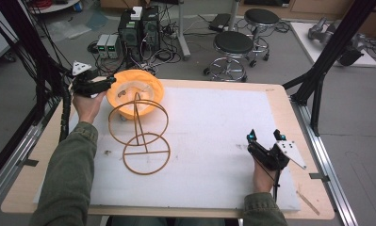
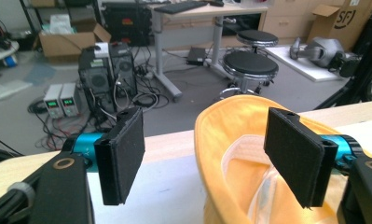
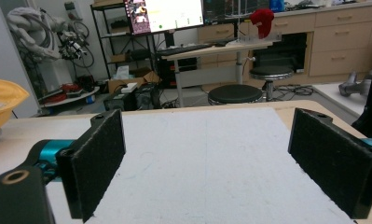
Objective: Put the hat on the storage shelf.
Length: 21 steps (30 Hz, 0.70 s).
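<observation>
Both jaws of left gripper [image 2: 211, 158] seemingly straddle yellow hat's [image 2: 230, 140] brim.

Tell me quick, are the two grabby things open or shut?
Left hand-held gripper: open, jaws straddling the rim of the yellow hat, not clamped.
Right hand-held gripper: open, holding nothing.

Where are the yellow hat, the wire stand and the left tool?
yellow hat [image 1: 129, 79]: high view, on its far brim.
wire stand [image 1: 147, 167]: high view, on its lower ring.
left tool [image 2: 204, 151]: left gripper view, midway between the pads.
</observation>
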Tool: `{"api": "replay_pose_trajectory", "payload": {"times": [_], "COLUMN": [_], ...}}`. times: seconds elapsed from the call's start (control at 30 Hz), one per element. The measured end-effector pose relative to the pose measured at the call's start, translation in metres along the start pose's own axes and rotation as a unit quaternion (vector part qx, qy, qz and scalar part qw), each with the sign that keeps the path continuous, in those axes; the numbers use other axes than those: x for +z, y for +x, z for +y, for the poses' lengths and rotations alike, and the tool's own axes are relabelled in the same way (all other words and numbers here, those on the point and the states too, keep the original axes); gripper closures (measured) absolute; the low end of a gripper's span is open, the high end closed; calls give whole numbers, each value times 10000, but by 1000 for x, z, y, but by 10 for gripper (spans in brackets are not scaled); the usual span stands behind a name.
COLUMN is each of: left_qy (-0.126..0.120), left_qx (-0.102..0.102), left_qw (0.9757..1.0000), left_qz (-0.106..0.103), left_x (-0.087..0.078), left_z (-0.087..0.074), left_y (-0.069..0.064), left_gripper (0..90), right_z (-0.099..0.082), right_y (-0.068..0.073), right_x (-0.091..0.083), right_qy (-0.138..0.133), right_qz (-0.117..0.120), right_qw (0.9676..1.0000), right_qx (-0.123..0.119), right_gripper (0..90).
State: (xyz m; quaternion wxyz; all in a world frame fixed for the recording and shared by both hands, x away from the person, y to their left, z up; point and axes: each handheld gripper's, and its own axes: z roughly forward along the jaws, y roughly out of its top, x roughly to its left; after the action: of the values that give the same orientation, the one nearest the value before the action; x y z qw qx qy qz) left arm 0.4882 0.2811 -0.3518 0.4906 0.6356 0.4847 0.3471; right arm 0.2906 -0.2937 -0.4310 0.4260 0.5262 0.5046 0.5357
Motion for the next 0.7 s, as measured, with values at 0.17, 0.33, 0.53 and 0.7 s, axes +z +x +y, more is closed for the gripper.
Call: {"api": "replay_pose_trajectory", "payload": {"times": [0.17,0.33,0.53,0.7], "left_qy": [88,426,632,758], "left_qx": [-156,-197,-234,-281], "left_qw": [9998,9989,9977,9966], "left_qz": [9,23,-8,-131], "left_x": [10,23,29,31], "left_z": [0,-2,-5,-8], "left_y": [0,2,2,2], "left_gripper": [286,272,280,323], "right_z": [0,0,0,0], "right_y": [0,1,0,1], "right_x": [0,0,1,0], "right_qy": [8,16,32,13], "right_qz": [14,26,20,30], "right_qw": [10000,10000,10000,10000], "right_qx": [-59,-81,-52,-83], "right_gripper": [98,98,98,98]}}
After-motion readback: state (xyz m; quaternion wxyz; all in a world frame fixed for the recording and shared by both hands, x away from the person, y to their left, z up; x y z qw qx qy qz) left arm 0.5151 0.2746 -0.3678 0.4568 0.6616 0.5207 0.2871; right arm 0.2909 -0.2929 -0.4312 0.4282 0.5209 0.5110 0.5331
